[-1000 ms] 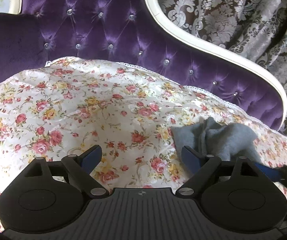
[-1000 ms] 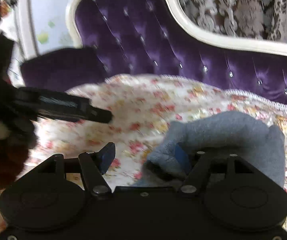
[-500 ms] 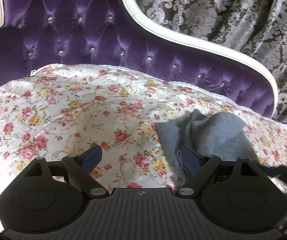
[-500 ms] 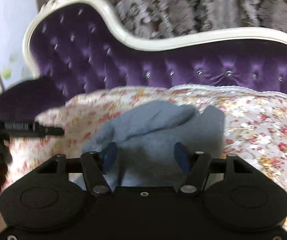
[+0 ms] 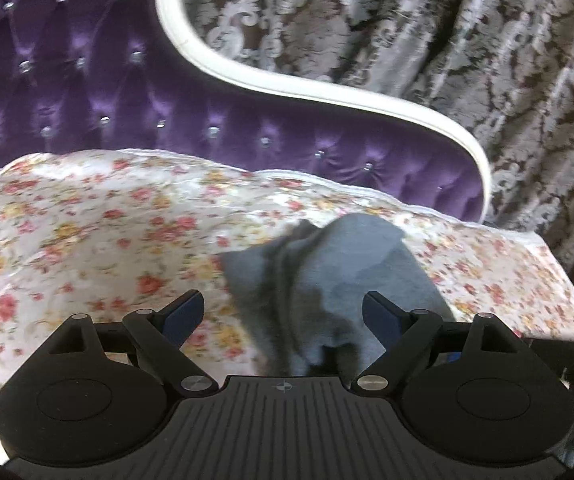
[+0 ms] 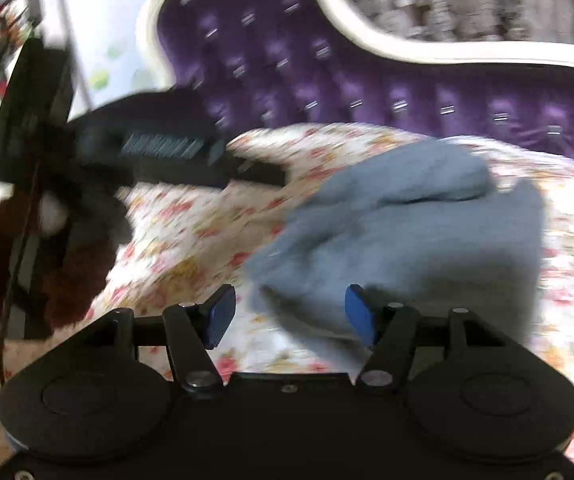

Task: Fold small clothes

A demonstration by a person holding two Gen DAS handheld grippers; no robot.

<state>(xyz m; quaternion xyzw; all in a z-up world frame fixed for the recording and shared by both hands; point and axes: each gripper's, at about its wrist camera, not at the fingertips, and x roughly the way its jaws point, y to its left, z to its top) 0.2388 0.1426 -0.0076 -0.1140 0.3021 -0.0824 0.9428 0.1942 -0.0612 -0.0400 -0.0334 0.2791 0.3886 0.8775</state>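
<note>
- The garment lies crumpled on the bedspread, at 12 o'clock from the left gripper, between its spread fingers.
- The bedspread covers the seat; the tufted backrest rises behind it, at 11 o'clock.
- The curtain hangs behind the backrest frame, at 1 o'clock.
- In the right wrist view, the garment sits at 1 o'clock from the right gripper, its near edge apparently between the parted fingers; blur prevents confirming contact.
- The left gripper reaches in over the bedspread at 10 o'clock, left of the garment.
</note>
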